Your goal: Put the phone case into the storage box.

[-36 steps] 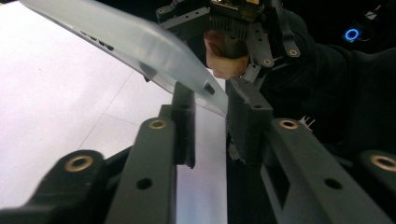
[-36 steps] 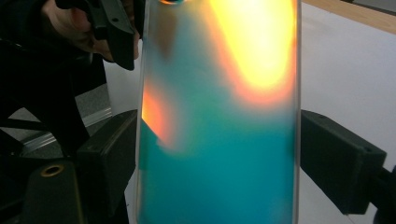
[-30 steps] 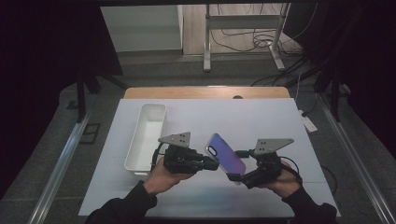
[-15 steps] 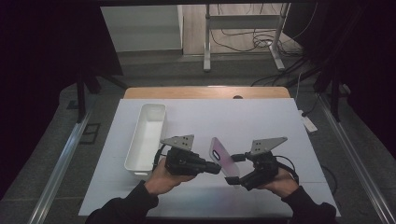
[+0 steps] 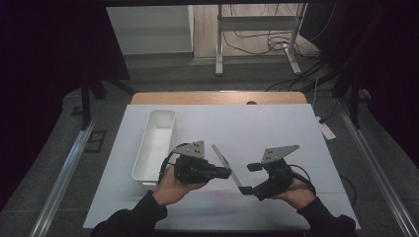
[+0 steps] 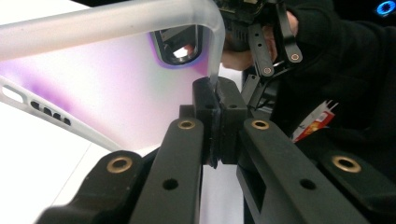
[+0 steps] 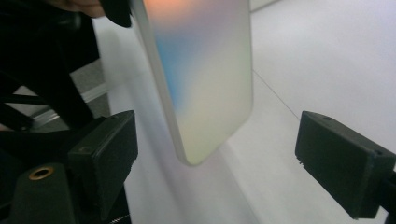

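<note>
I have the phone case (image 6: 116, 79) pinched by its rim in my left gripper (image 6: 215, 100), jaws pressed tight on the frosted edge right beside the camera cutout, and the case stands on edge above the white table (image 5: 276, 128), seen almost as a thin line in the high view (image 5: 226, 164). My right gripper (image 7: 217, 140) has its jaws spread wide and they have just been easing wider; the free rounded corner of the case (image 7: 205, 79) hangs between and a little ahead of the pads, touching neither. To take this well, I judge I should slide the right jaws further over that lower corner so both pads face the flat sides squarely, then close before the left lets go, since a grip on the thin rim alone could let it swing. Both hands come low from my side, forearms angled inward, left gripper (image 5: 200, 169) pointing toward the right gripper (image 5: 249, 178). The white bin (image 5: 155, 144) sits just off the left gripper's outer side.
</note>
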### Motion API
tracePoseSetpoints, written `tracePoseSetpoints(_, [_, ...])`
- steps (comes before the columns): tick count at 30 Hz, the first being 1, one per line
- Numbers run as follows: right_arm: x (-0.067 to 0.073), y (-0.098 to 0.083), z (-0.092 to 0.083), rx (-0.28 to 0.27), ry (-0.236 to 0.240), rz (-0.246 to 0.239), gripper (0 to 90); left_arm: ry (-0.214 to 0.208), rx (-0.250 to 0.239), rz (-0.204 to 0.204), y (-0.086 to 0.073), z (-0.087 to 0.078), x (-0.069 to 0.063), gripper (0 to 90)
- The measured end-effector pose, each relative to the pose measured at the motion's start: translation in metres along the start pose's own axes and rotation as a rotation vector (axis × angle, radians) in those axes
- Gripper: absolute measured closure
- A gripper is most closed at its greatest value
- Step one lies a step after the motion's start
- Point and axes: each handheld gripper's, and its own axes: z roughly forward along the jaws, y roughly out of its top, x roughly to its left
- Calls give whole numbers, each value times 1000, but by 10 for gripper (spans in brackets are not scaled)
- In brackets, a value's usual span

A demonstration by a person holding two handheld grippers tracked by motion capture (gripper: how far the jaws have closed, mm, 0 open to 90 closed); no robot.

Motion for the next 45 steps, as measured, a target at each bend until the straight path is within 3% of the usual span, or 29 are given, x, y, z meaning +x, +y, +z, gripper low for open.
tracePoseSetpoints(12, [-1,-3,-3,20,-71,22,92,69,29,1,0,-3,2,887])
tracePoseSetpoints(26, [-1,-12,-8,40,-202,23,0,130,51,-26,0,-9,12,886])
tracePoseSetpoints(45, [-1,-29,-25,31,-284,68,0,225,67,-35,5,-19,25,886])
